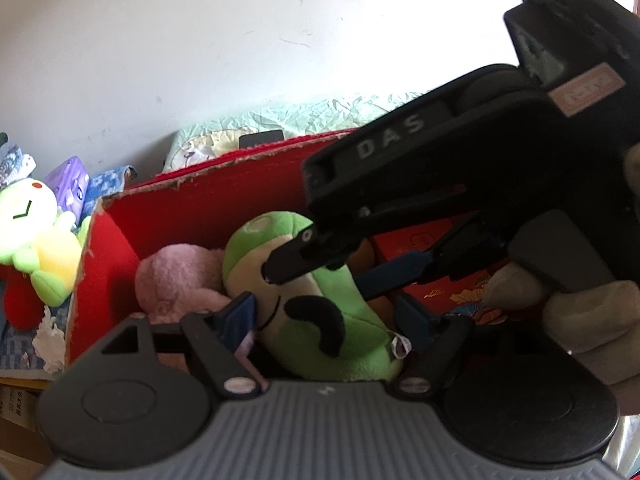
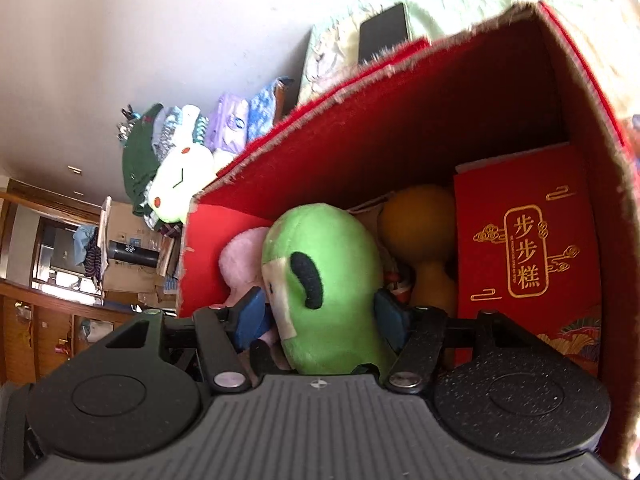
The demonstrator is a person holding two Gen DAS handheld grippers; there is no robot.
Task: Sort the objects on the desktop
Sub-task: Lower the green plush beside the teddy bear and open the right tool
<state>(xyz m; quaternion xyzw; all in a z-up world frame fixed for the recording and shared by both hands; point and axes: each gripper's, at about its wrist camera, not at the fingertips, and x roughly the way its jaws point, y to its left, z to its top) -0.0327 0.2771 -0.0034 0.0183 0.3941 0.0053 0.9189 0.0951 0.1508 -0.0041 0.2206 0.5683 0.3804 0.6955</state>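
A green plush toy (image 1: pixel 320 320) (image 2: pixel 324 264) with black patches lies in an open red box (image 1: pixel 200 192) (image 2: pixel 400 120), leaning on a pink plush (image 1: pixel 176 276) (image 2: pixel 240 264). My left gripper (image 1: pixel 328 320) is open, straddling the toy, with a gap at its right pad (image 1: pixel 416 324). My right gripper (image 2: pixel 322 316) (image 1: pixel 316 276) reaches in from the right, held by a gloved hand (image 1: pixel 580 312). Its blue pads (image 2: pixel 252 316) touch both sides of the toy. An orange gourd-shaped object (image 2: pixel 420 220) and a red packet with gold characters (image 2: pixel 524 240) also sit in the box.
Outside the box to the left lie a pale green and yellow plush (image 1: pixel 32 232) (image 2: pixel 180 180), a purple pack (image 1: pixel 70 184) and blue patterned cloth (image 1: pixel 108 184). A dark phone (image 2: pixel 382 36) rests on a light green sheet (image 1: pixel 320 112) behind the box. A white wall stands beyond.
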